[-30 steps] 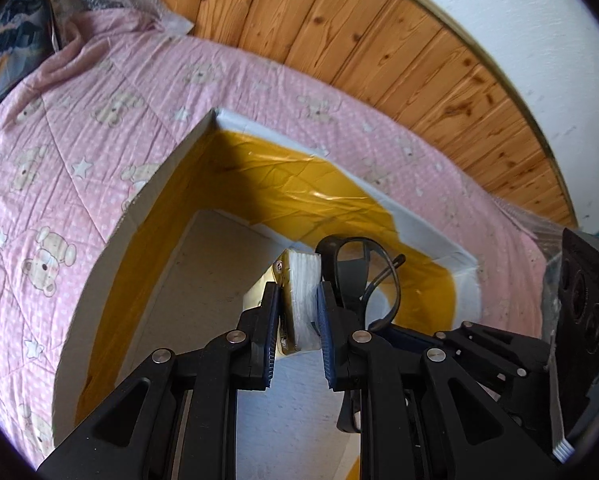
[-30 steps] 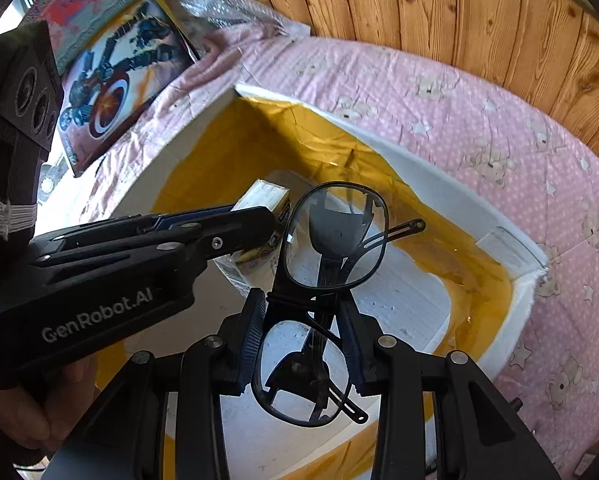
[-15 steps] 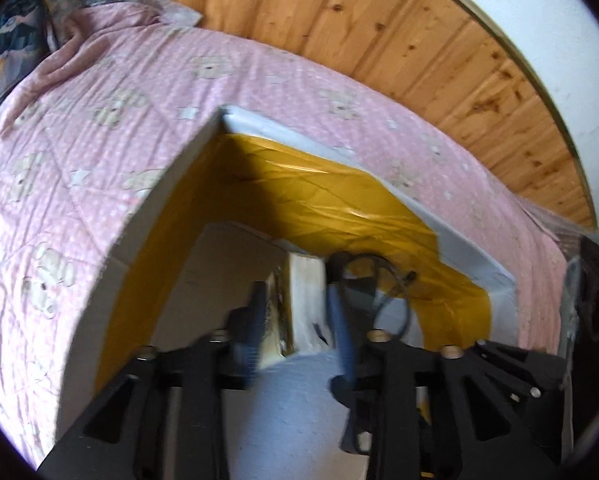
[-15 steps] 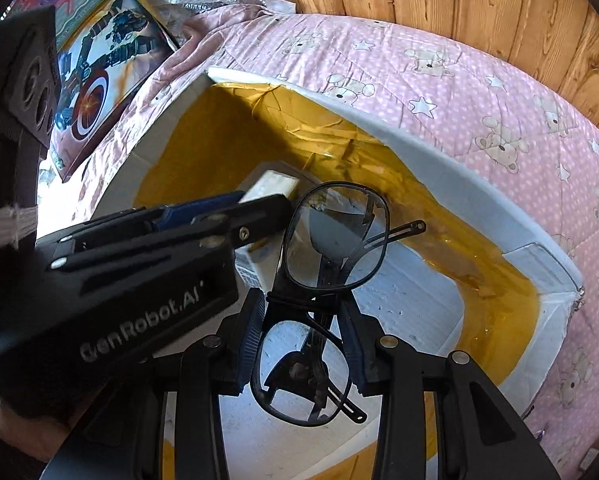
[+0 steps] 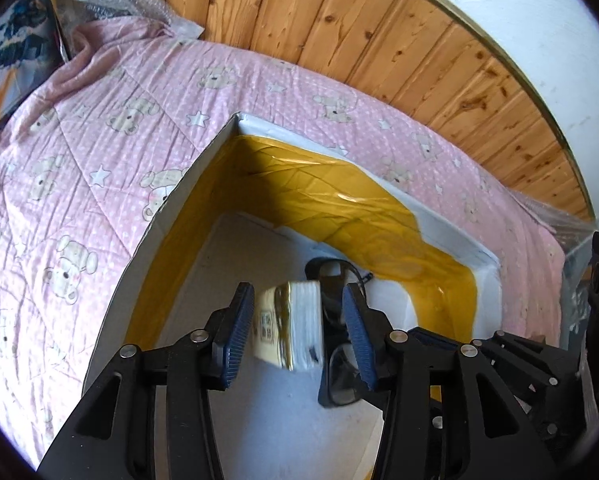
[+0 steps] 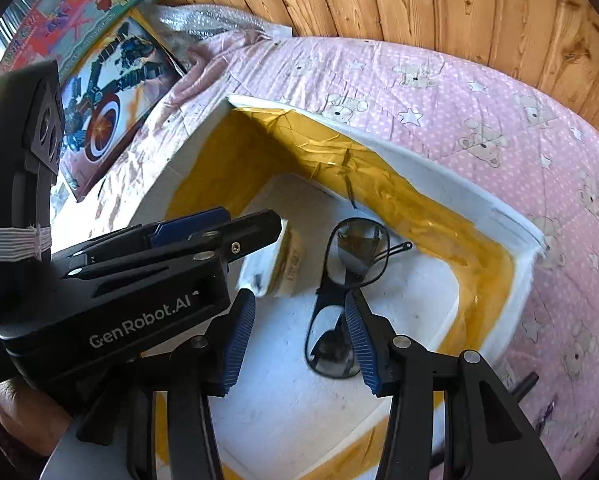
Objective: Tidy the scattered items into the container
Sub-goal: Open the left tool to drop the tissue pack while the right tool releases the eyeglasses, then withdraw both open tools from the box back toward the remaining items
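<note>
Container (image 5: pixel 451 236): white foam, yellow tape lining the inner walls. Inside it, black-framed glasses (image 6: pixel 347 276) and a white-and-gold packet (image 5: pixel 295 328). Around it, pink bedspread (image 5: pixel 99 152) with white dots, stars, bears.

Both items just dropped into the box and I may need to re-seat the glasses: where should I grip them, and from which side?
Grip the eyeglasses at the bridge between the two lenses, coming straight down from above. They lie flat on the foam box floor beside the tissue pack, and the bridge is the narrowest rigid part. Both grippers' jaws are opening.
</note>
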`<state>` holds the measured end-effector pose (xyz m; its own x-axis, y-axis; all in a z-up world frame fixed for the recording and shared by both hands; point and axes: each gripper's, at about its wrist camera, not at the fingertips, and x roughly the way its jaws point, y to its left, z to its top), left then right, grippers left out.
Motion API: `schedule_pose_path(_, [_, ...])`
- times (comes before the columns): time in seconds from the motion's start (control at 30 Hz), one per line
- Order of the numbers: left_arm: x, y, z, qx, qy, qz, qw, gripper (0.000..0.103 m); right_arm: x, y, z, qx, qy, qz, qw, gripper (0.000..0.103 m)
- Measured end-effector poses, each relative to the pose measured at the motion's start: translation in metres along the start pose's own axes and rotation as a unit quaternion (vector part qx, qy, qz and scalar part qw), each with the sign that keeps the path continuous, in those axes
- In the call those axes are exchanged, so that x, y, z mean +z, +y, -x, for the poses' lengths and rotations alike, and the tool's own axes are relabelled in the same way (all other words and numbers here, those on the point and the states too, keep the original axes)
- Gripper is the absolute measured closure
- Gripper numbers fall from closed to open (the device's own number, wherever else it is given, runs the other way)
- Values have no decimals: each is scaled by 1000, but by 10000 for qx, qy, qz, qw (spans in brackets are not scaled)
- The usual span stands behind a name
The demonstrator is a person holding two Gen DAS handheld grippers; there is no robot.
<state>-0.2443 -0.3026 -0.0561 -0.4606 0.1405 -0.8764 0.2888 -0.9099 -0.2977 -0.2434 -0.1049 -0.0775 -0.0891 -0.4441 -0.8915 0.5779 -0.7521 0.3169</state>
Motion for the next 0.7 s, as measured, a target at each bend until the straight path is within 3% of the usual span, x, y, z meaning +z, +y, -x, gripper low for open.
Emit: schedule_pose_path(0.7, [-60,-38,82,146,-427,-443,9980,53,-75,24,70,535,-526,-33,9972,53])
